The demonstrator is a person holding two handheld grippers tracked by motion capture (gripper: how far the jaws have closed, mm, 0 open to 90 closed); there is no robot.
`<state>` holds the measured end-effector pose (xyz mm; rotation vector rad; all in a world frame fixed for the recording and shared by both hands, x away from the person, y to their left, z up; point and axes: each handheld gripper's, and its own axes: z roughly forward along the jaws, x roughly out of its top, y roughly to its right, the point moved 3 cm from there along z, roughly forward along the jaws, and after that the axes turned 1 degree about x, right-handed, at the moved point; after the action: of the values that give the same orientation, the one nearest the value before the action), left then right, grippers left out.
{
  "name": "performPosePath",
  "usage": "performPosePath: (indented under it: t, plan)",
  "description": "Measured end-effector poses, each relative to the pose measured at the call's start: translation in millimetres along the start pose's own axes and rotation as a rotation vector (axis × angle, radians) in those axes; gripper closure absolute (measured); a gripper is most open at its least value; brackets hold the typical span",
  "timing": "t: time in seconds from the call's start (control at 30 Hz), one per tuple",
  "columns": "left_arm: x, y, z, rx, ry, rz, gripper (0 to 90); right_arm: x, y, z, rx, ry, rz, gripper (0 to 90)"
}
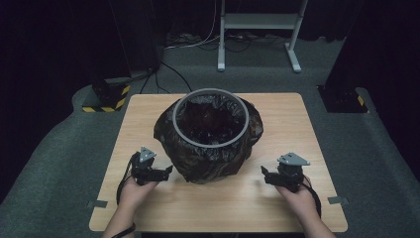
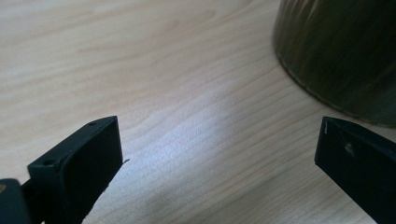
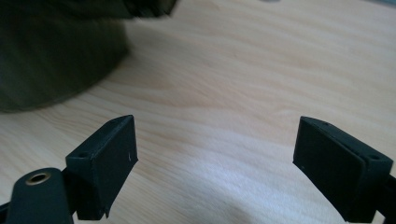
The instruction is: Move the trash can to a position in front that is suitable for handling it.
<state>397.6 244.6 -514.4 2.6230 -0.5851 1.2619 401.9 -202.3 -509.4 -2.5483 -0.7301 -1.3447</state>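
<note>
A round bin with a grey rim (image 1: 210, 92) stands in the middle of the wooden table (image 1: 292, 119), lined with a black plastic bag (image 1: 208, 158) that drapes over its sides. My left gripper (image 1: 167, 171) rests low on the table just left of the bin's base, open, with nothing between its jaws. The left gripper view has the bin's dark side (image 2: 341, 51) at upper right. My right gripper (image 1: 263, 173) sits right of the bin, also open and holding nothing. The bin's side (image 3: 51, 51) fills the upper left of the right gripper view.
Beyond the table a white metal stand (image 1: 257, 29) rests on grey carpet, with cables near it. A black post base with yellow-black tape (image 1: 106, 96) stands at the far left, another (image 1: 341, 96) at the far right. Bare tabletop lies at the front edge.
</note>
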Motion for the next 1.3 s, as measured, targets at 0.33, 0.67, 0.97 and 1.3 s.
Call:
performPosePath:
  t: [0.33,0.67,0.97,1.3]
  plan:
    - [23.1,-6.5,-8.7,-0.012,0.096,-0.038,1.0,25.0,-6.4,-16.6,0.008,0.063,0.016,13.3]
    - [40.8,-5.4,-5.3,0.010,0.138,-0.065,0.9,60.3,2.6,-16.1,-0.052,0.073,0.060,13.2]
    - [54.5,0.9,0.9,0.006,0.140,-0.059,0.9,78.6,-7.1,-2.1,-0.038,0.085,0.056,13.2]
    - [65.6,8.9,7.1,-0.009,0.158,-0.042,0.9,82.7,-21.8,22.3,-0.011,0.085,0.072,13.1]
